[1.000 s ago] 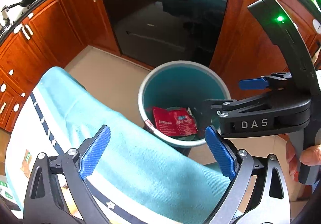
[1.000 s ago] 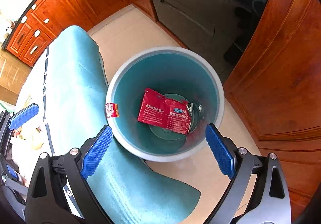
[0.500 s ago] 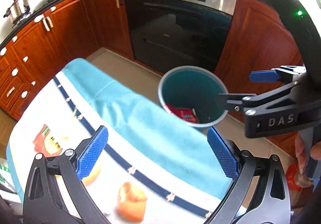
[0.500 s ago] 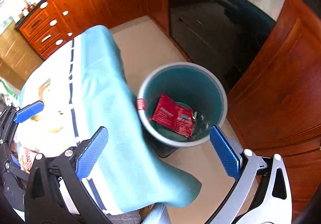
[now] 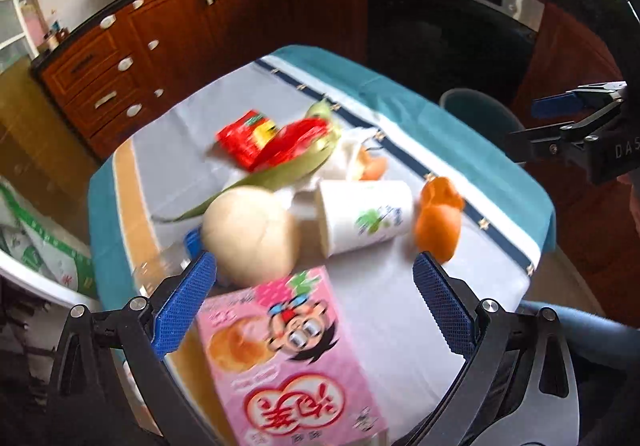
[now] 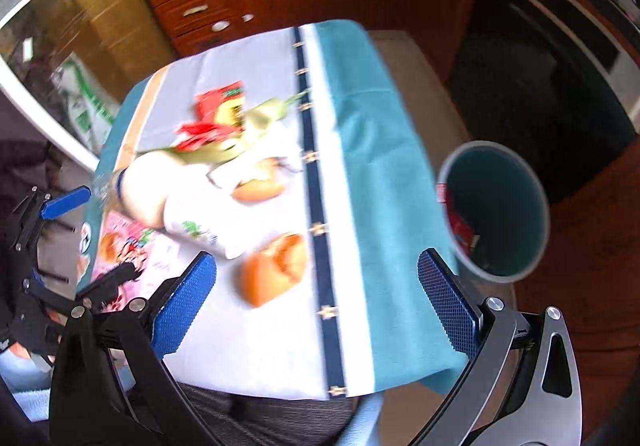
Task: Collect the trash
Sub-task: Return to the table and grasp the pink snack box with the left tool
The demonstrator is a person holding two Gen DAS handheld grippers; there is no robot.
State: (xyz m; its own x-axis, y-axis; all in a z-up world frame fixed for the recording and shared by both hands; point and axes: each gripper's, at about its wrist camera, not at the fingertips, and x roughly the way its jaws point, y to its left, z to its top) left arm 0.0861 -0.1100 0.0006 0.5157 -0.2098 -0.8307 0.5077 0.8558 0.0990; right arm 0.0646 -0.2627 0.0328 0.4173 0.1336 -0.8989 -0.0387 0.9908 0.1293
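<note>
A: Right gripper point(image 6: 316, 290) jaws spread wide, nothing between; have just been opening. Orange peel point(image 6: 276, 270) just ahead, slightly toward the left pad. Bin point(image 6: 494, 212) off to the right.

B: Left gripper point(image 5: 314, 300) also spread, empty. Pink box point(image 5: 288, 358) directly under it, long axis running fore-aft; paper cup point(image 5: 364, 216) ahead, lying crosswise.

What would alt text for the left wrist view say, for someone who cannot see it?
A blurred look down between the open blue pads of the left gripper at a cloth-covered table strewn with trash: a pink snack box, a tipped paper cup, orange peel, red wrappers. The right gripper enters at right, above a teal bin.
</note>
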